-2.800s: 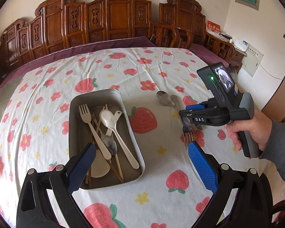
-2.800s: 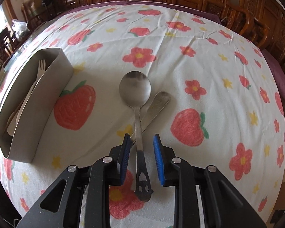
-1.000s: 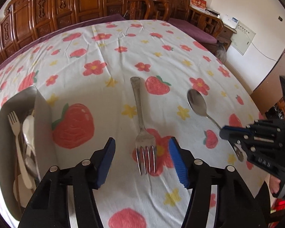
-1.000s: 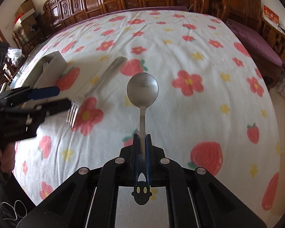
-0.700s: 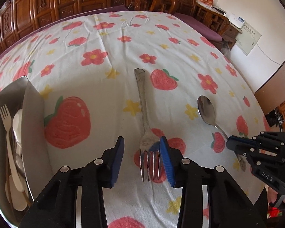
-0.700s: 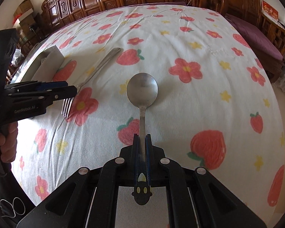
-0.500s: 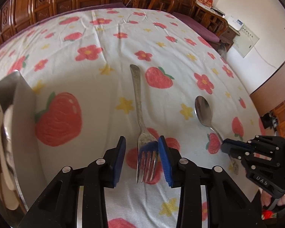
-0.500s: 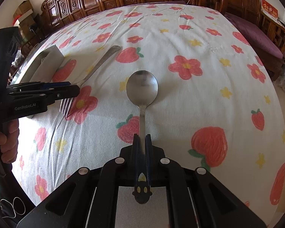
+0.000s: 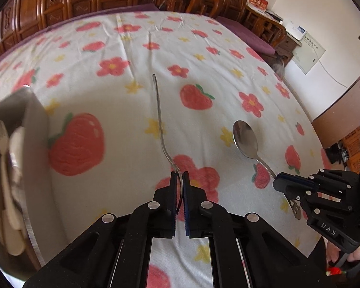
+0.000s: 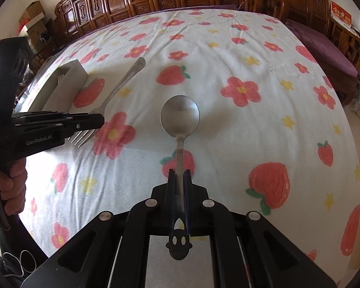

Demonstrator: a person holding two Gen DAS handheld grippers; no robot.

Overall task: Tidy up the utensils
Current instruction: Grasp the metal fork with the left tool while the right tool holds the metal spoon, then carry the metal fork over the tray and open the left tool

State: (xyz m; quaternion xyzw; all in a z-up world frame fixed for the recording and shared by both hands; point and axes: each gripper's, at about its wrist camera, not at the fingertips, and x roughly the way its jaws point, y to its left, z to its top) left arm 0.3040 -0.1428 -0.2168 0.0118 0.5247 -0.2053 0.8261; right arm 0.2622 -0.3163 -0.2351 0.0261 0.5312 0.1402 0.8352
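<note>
In the left wrist view, the left hand-held gripper [image 9: 179, 180] was clamped on the neck of the fork [image 9: 159, 117], which was turned on edge with its handle pointing away over the flowered surface [image 9: 132, 48]. At the left edge sat the metal tray [image 9: 33, 148], already holding a pale fork, spoons and other utensils. To the right, the spoon [image 9: 246, 139] lay in the right hand-held gripper [image 9: 279, 182].

In the right wrist view, the right hand-held gripper was pressed together on the spoon's handle, bowl forward and just above the cloth. The fork's tines stuck out below the left hand-held gripper at the left. Both last loose pieces looked secured; carrying them to the tray seemed to be what remained.
</note>
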